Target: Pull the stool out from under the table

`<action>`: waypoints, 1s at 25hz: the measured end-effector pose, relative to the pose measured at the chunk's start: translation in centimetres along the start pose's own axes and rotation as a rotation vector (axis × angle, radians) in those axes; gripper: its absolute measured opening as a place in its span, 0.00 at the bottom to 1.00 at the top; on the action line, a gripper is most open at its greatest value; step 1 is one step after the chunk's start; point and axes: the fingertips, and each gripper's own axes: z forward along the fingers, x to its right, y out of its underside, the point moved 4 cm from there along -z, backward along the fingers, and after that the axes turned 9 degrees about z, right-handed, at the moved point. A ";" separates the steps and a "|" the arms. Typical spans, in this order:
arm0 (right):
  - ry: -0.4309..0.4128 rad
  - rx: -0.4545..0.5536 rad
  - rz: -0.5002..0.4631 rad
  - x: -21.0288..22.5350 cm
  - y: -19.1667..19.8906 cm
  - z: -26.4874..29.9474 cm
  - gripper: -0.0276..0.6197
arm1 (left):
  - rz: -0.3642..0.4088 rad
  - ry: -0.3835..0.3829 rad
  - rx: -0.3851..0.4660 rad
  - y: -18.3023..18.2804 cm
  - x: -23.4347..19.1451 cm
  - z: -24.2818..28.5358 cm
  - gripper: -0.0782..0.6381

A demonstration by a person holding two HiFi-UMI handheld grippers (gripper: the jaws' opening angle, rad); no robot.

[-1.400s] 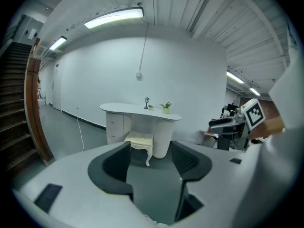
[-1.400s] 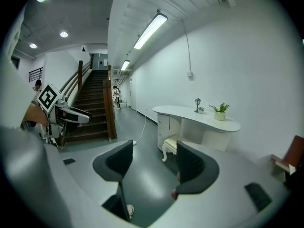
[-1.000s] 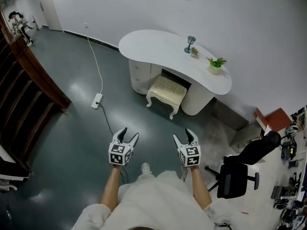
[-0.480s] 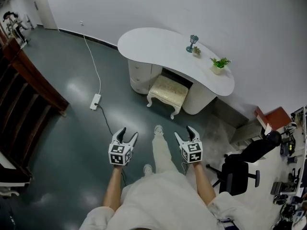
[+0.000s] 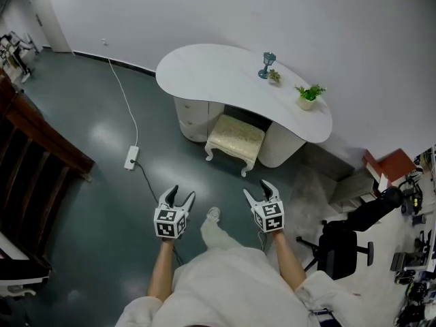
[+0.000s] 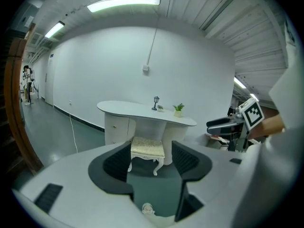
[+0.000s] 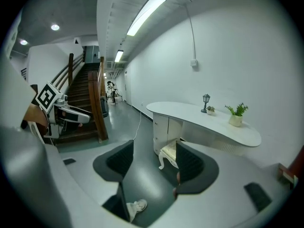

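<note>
The left claw [image 5: 180, 195] and right claw [image 5: 259, 189] are open and empty. The stool [image 5: 235, 140] sits far ahead between them, a bit nearer the right, under the surface [image 5: 204, 70].

Table [image 5: 225, 73]: white all over.
Stool [image 5: 235, 136]: cream cushion patterned faintly in gold; legs painted white.
Floor [image 5: 102, 135]: dark teal-grey, glossy.
Wall [image 5: 340, 33]: white.
Cable [image 5: 122, 101], power strip [image 5: 129, 158]: white.
Lamp [image 5: 265, 65]: blue-grey.
Plant [image 5: 308, 94]: green, potted in white.
Staircase [image 5: 34, 155]: dark red-brown wood.
Office chair [image 5: 347, 247]: black.
Left gripper [image 5: 182, 193], right gripper [image 5: 257, 189]: jaws black, cubes marked with black-and-white squares.
Shoe [image 5: 213, 214]: white.
</note>
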 end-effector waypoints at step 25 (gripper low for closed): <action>0.249 -0.023 0.406 14.8 4.8 11.8 0.46 | 0.130 0.245 -0.316 -3.1 -5.8 25.6 0.48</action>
